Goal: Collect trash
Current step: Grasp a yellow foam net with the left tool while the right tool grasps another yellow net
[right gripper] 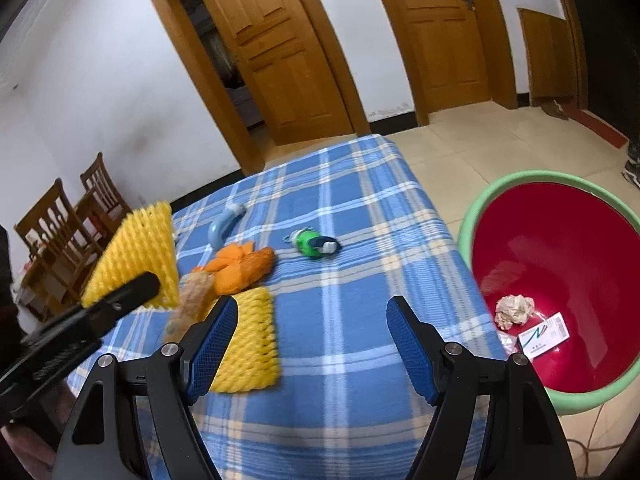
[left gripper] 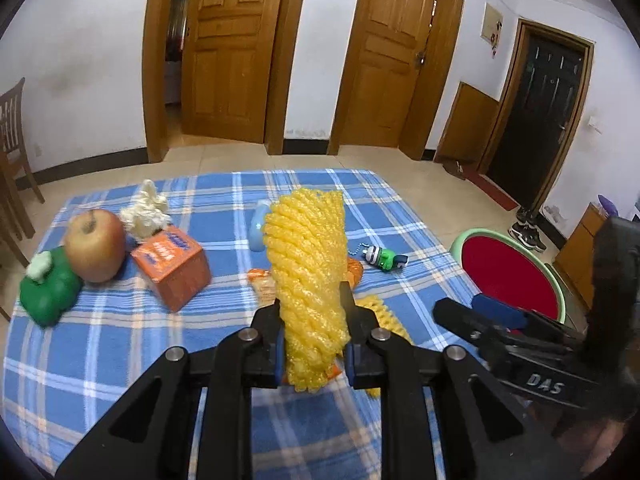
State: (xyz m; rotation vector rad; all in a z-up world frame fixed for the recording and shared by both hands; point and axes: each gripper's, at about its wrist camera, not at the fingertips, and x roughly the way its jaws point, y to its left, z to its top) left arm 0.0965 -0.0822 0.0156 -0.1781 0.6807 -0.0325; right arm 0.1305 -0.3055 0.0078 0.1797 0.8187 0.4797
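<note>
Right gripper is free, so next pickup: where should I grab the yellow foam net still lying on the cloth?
Take the flat foam net across its narrow width, from above at its near end. It lies flat and limp beside the right gripper, whose jaws stand open; the orange peel crowds its far end.

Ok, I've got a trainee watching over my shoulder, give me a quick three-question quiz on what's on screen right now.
1. True or false: the left gripper is clamped on a yellow foam net.
2. Which item already lies in the red basin? A) the apple B) a crumpled paper ball C) the green toy
3. Fill in: a second yellow foam net lies flat on the ____ tablecloth, just ahead of the open right gripper.

Key
1. True: both pads squeeze the held net, lifted off the cloth.
2. B: the crumpled paper ball sits in the basin beside a printed card; the apple and green toy are on the table.
3. Blue plaid tablecloth.
</note>
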